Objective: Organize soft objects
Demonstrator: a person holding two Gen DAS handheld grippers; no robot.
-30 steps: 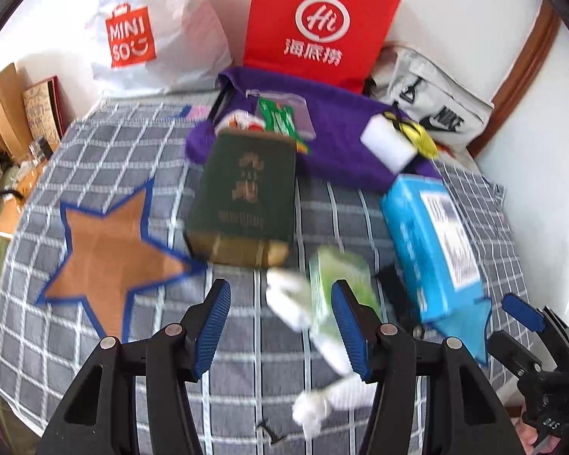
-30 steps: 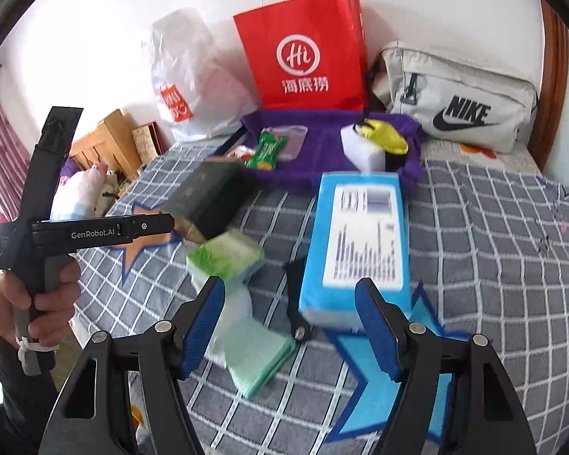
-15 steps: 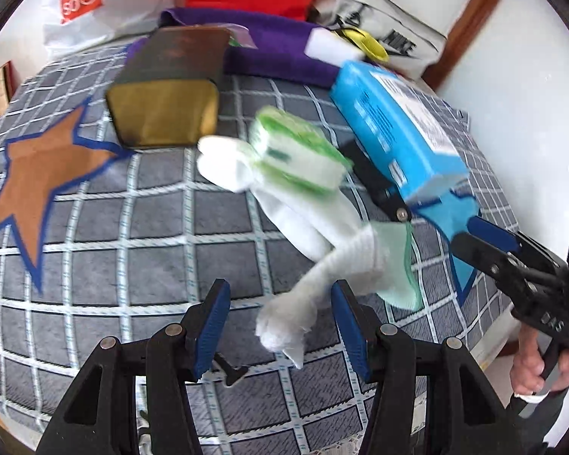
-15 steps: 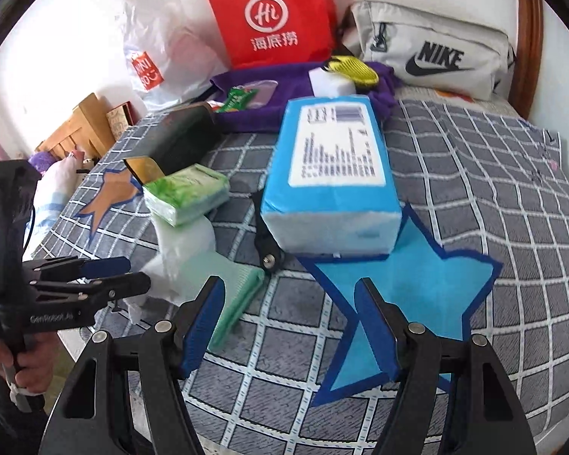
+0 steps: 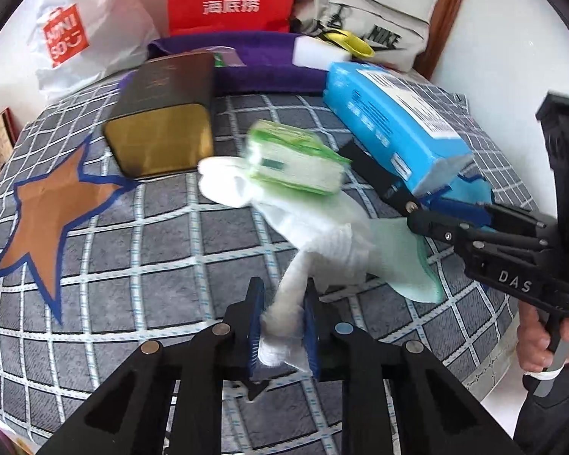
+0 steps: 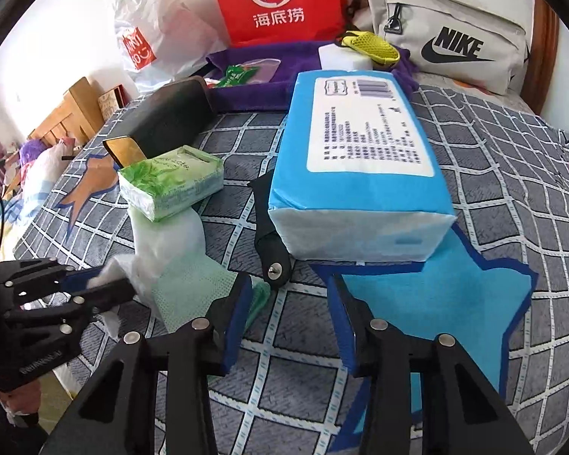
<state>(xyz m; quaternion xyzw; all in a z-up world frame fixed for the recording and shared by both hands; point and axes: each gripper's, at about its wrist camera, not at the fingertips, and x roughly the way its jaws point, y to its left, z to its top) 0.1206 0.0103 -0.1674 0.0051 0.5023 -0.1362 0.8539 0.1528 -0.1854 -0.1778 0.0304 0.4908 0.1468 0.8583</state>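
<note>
On grey checked bedspread (image 5: pixel 132 258), left gripper (image 5: pixel 282 322) has just closed; its blue pads now pinch the end of a white ribbed sock (image 5: pixel 322 239), w/ a green tissue pack (image 5: pixel 296 163) lying on the sock's far end. Right gripper (image 6: pixel 290 318) has been narrowing too, jaws apart w/ nothing between, near a blue tissue brick (image 6: pixel 360 174) & blue felt star (image 6: pixel 436 295).

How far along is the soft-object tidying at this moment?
Nothing looks sorted yet. In hand: the left gripper, jaws just closed, pinches the white sock's end; the right gripper, closing with nothing between its pads, hovers near the green cloth. Left: the green tissue pack lies on the sock, and the blue tissue pack remains unmoved.
</note>
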